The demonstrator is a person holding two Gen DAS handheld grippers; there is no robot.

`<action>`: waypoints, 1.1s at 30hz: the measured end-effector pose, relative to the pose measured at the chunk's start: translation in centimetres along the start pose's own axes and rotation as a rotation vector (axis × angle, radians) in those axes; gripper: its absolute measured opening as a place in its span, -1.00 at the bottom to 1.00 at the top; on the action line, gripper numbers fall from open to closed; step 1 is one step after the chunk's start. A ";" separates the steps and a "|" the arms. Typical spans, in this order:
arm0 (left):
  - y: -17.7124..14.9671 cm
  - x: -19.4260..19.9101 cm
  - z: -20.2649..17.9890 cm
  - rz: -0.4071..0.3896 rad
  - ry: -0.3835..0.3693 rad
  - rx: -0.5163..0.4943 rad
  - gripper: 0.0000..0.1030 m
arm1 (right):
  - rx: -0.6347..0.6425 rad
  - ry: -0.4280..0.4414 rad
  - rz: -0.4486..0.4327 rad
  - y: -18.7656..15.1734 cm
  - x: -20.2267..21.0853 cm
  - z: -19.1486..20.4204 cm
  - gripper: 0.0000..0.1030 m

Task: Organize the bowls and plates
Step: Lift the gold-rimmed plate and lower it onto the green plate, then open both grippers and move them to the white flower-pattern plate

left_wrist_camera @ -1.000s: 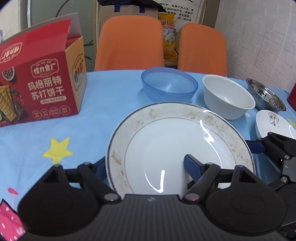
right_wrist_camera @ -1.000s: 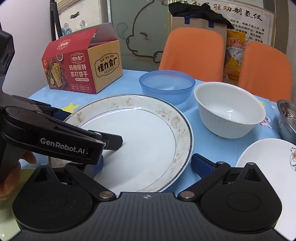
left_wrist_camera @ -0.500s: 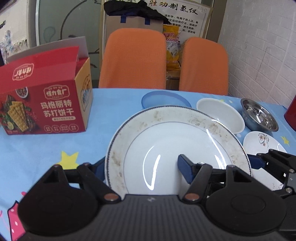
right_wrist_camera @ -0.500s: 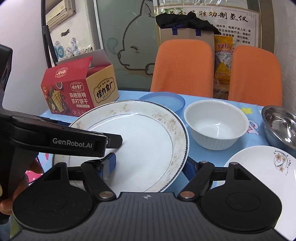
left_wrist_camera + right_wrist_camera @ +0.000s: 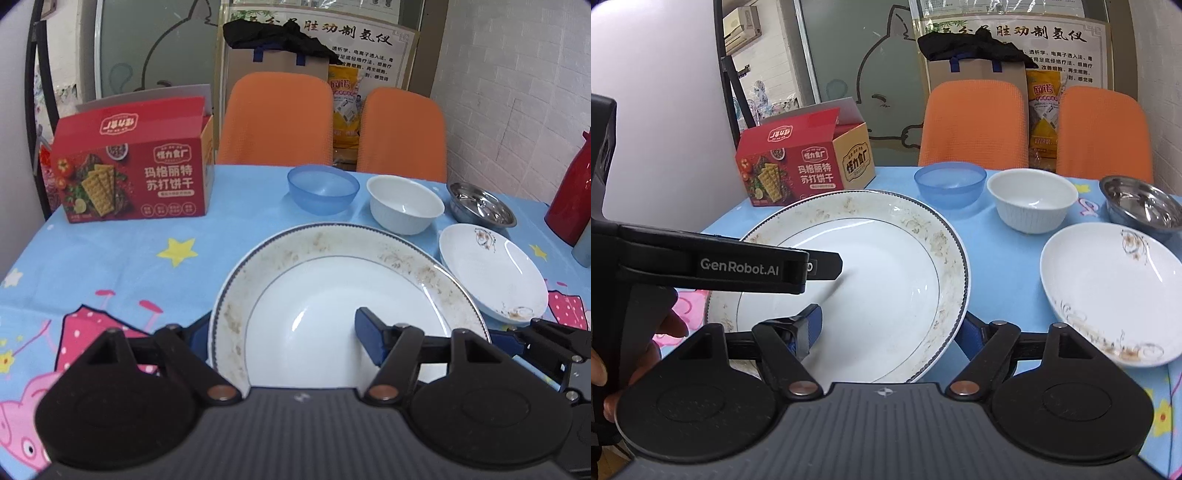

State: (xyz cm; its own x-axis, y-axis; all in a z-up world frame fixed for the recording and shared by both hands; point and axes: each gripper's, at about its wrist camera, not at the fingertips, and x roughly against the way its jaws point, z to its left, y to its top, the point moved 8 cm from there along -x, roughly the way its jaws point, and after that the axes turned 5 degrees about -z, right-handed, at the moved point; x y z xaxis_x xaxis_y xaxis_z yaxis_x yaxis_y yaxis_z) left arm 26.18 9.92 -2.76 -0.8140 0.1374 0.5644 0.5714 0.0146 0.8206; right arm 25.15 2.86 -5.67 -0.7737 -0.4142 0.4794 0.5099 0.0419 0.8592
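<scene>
Room: a white brick wall to the right, a frosted glass panel and a poster with Chinese writing behind, and two orange chairs (image 5: 275,118) pushed up to the far side.
Table (image 5: 110,266): covered by a blue cartoon cloth with stars and pink figures; it lies under and ahead of both grippers.
Cracker box (image 5: 135,175): red, lid flap up, far ahead and to the left of the left gripper.
Big plate (image 5: 332,306): white with a speckled gold rim and dark edge line, held up off the cloth with the table visible beneath its rim; it fills the space right in front of both cameras.
Left gripper (image 5: 282,338): narrowed onto the big plate's near left rim, one blue pad on the plate's face and the other finger behind its outer edge.
Right gripper (image 5: 890,330): clamped on the near right rim of the same plate, one blue pad on top inside, the other under the outer edge.
Small plate (image 5: 1108,291): white with a floral print, on the cloth just right of the right gripper.
Bowls: a blue bowl (image 5: 323,188), a white bowl (image 5: 406,208) and a steel bowl (image 5: 480,208) in a row, beyond the big plate.
Flask (image 5: 570,199): red, far right of the left gripper.
</scene>
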 end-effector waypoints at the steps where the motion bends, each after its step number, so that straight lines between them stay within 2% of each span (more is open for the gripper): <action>1: -0.6 0.5 0.0 0.000 0.005 0.001 0.30 | -0.004 0.002 0.002 -0.4 0.3 0.3 1.00; 6: -3.5 2.1 0.9 0.025 0.010 0.039 0.30 | 0.013 0.006 0.016 -2.4 1.3 1.9 1.00; 11: -5.6 1.8 2.3 0.055 0.016 0.083 0.31 | 0.064 0.003 0.021 -3.5 1.0 3.1 1.00; 18: -7.0 0.9 2.8 0.071 -0.006 0.115 0.34 | 0.062 -0.002 0.049 -4.7 -0.1 2.9 1.00; 23: -6.9 0.9 2.9 0.051 -0.022 0.118 0.40 | 0.065 -0.004 0.051 -4.7 -0.3 2.9 1.00; 25: -6.6 1.2 3.0 0.027 -0.029 0.118 0.56 | 0.046 0.000 0.043 -4.6 -0.3 2.8 1.00; 27: -6.1 1.7 3.0 0.000 -0.021 0.103 0.63 | 0.022 0.000 0.027 -4.5 -0.1 2.5 1.00; 28: -5.7 2.0 2.9 -0.014 -0.016 0.091 0.94 | 0.012 -0.005 0.015 -4.4 0.1 2.4 1.00; 30: -4.9 2.8 2.8 -0.059 -0.002 0.074 0.99 | -0.001 -0.020 -0.025 -3.8 0.7 2.1 1.00; 33: -4.1 3.5 2.3 -0.088 0.012 0.038 0.99 | -0.010 -0.044 -0.098 -2.6 2.0 1.5 1.00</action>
State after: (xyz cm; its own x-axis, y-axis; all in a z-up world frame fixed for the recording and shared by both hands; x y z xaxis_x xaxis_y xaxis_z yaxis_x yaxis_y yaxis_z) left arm 21.22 12.64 -4.38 -0.8622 0.1220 0.4917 0.5012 0.0638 0.8630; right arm 21.71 3.25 -6.67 -0.8354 -0.3760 0.4009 0.4350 -0.0063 0.9004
